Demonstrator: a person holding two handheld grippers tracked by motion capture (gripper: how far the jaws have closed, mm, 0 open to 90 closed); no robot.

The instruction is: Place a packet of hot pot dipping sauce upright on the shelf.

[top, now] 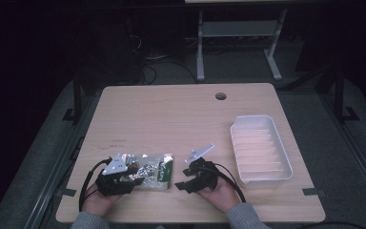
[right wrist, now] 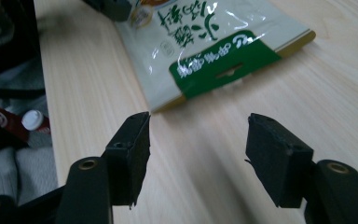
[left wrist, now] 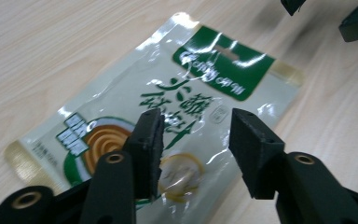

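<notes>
One glossy cream-and-green foil snack pouch [top: 153,168] lies flat on the pale wooden table [top: 171,119], low and left of centre in the high view. In the left gripper view the pouch [left wrist: 168,112] carries a dark green header band with a hang slot, white script on the band, large green Chinese characters down the middle and a brown ring-shaped picture near its lower left; the characters are too glary and tilted to read with confidence.

The left gripper [left wrist: 196,144] has its two black jaws spread apart above the middle of the pouch, holding nothing; whether a jaw touches the foil I cannot tell. The right gripper [right wrist: 198,144] is also spread wide and empty, over bare wood just short of the pouch's green header end [right wrist: 223,58].

One white ribbed rectangular plastic tray [top: 262,149] sits at the right of the high view, well apart from the pouch. Two hands, two grippers, one pouch, one tray.
</notes>
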